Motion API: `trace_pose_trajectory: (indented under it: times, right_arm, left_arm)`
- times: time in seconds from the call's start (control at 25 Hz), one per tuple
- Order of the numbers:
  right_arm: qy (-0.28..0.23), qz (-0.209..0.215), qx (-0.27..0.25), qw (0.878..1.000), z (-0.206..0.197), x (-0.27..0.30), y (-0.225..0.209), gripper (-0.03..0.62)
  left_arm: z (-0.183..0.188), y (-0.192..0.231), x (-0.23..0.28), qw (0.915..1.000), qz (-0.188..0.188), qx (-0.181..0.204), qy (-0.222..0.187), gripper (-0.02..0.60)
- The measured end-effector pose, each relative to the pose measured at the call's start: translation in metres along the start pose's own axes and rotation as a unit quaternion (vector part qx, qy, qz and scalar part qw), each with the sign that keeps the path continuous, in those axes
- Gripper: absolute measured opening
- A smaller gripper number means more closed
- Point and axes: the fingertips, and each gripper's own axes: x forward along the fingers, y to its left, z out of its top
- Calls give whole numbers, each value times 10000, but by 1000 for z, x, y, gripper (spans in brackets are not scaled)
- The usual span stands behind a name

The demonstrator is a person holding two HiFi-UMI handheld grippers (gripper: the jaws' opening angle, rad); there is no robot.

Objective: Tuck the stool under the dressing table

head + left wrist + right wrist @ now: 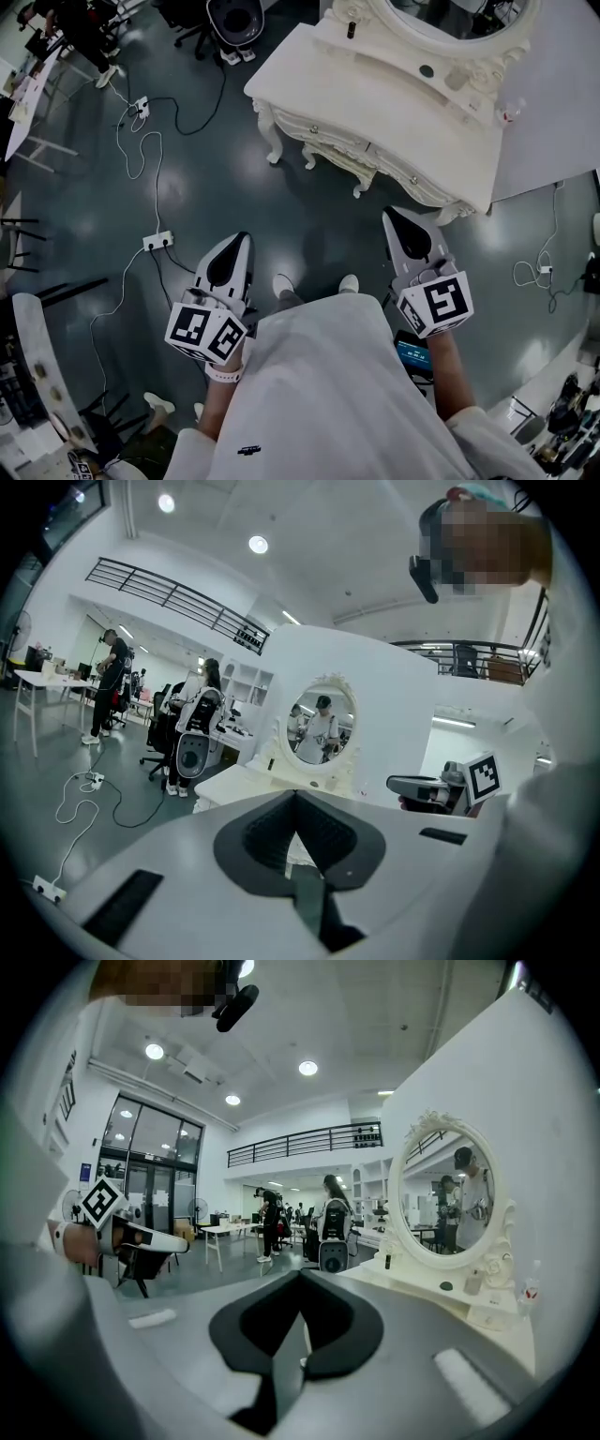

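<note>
The white carved dressing table (356, 89) with its oval mirror is being faced from a short way off, across a stretch of dark glossy floor (309, 239), and no stool is being shown standing out in the open on that floor. Two short curved white legs (357, 188) are being glimpsed beneath the table's front apron, between its own corner legs. These are being judged to belong to the white stool, already sitting under the table, though its seat is being hidden by the top, so this cannot be confirmed. The left tongs (245, 238) and the right tongs (390, 217) are being held side by side and aimed toward the table, each pair pressed together with nothing pinched between them. The step in hand is therefore being read as a last check or a final nudge. If a nudge is being given, the closed tips are best being applied low on the stool's front edge, both at once and evenly, so that the stool is being driven straight rather than skewed into a table leg. The push is best being kept gentle, since a small dark bottle (352, 29) is standing on the worktop and could be toppled by a jolt.
</note>
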Motion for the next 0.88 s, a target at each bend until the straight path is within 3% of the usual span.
trace_pose_trajectory:
  times: [0.44,0.88]
  right_arm:
    - [72,321,-55,9994,-1,10,20,11]
    - [104,254,85,9996,-5,10,22,11]
  left_arm:
    - [4,-2,5,9998,-23,181,-33,8]
    - [2,1,5,9999,-128,-7,-49,8]
